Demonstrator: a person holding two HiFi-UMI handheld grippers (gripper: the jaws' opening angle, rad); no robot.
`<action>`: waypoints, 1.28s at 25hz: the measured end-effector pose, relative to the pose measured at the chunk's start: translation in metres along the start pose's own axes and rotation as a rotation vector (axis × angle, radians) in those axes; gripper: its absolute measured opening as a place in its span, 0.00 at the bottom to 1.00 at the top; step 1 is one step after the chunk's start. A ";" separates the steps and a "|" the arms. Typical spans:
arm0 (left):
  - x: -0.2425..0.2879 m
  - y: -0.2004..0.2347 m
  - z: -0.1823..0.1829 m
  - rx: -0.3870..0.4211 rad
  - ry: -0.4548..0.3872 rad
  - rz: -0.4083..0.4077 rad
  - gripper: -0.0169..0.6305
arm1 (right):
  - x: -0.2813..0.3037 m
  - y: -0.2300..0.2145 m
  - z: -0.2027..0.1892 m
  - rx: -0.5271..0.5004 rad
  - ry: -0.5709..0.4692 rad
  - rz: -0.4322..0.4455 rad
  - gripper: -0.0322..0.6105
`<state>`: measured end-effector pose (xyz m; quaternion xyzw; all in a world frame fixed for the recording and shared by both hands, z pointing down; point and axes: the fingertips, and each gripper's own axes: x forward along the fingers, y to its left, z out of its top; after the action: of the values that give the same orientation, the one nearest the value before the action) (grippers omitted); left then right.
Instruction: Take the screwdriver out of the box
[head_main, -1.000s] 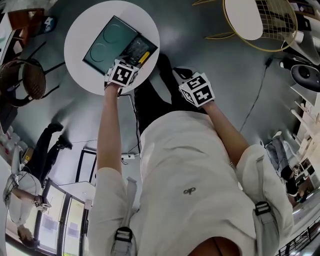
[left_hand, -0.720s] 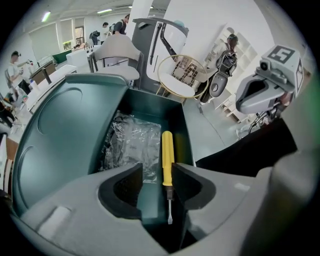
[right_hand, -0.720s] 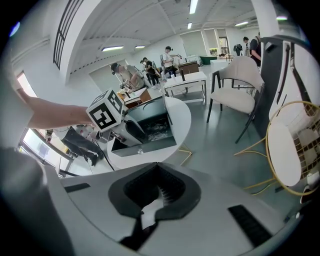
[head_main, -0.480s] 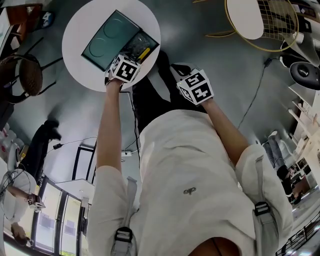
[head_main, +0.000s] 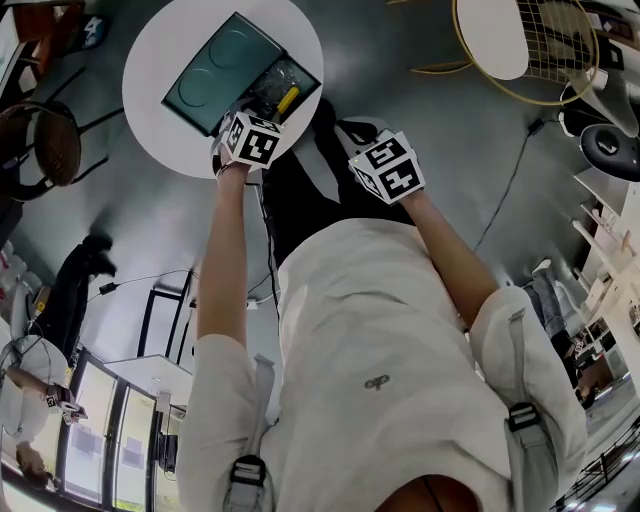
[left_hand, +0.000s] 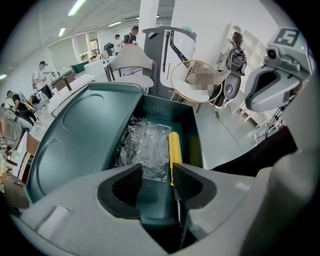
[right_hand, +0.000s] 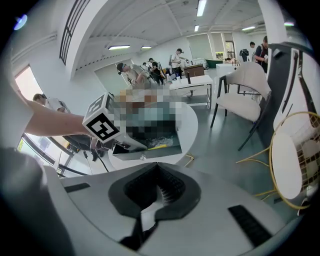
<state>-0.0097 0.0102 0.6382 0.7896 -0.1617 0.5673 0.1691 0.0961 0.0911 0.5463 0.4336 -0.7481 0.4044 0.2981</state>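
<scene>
My right gripper (right_hand: 159, 192) hung off the table (head_main: 160, 90), fingers shut on nothing. My left gripper (left_hand: 157, 175) hung over the open box (left_hand: 186, 117), fingers apart and just opening wider, gripping nothing. The screwdriver (left_hand: 175, 150) lay inside, shaft by one finger, yellow handle beyond, beside a plastic bag (left_hand: 145, 145).

Both arms are out in front of me, angled down, left arm (head_main: 218, 260) pretty straight, right arm (head_main: 452, 262) angled outward. My left gripper (left_hand: 157, 182) points steeply down with its jaws wide, and they've just been opening a touch more. The screwdriver (left_hand: 175, 150) shaft sits in the gap beside one pad, not squeezed. My right gripper (right_hand: 159, 192) tilts down too, jaws closed together, empty.
</scene>
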 end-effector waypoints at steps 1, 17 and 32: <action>0.001 0.001 -0.002 0.004 0.002 0.011 0.33 | 0.003 0.000 0.006 -0.015 -0.005 0.000 0.06; -0.052 0.005 -0.019 -0.217 -0.187 0.018 0.30 | 0.045 0.023 0.071 -0.290 0.040 0.095 0.07; -0.113 -0.010 -0.062 -0.403 -0.355 0.019 0.05 | 0.114 0.078 0.054 -0.899 0.425 0.404 0.12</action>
<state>-0.0915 0.0545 0.5486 0.8256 -0.3058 0.3779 0.2865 -0.0298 0.0210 0.5835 0.0193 -0.8391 0.1725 0.5156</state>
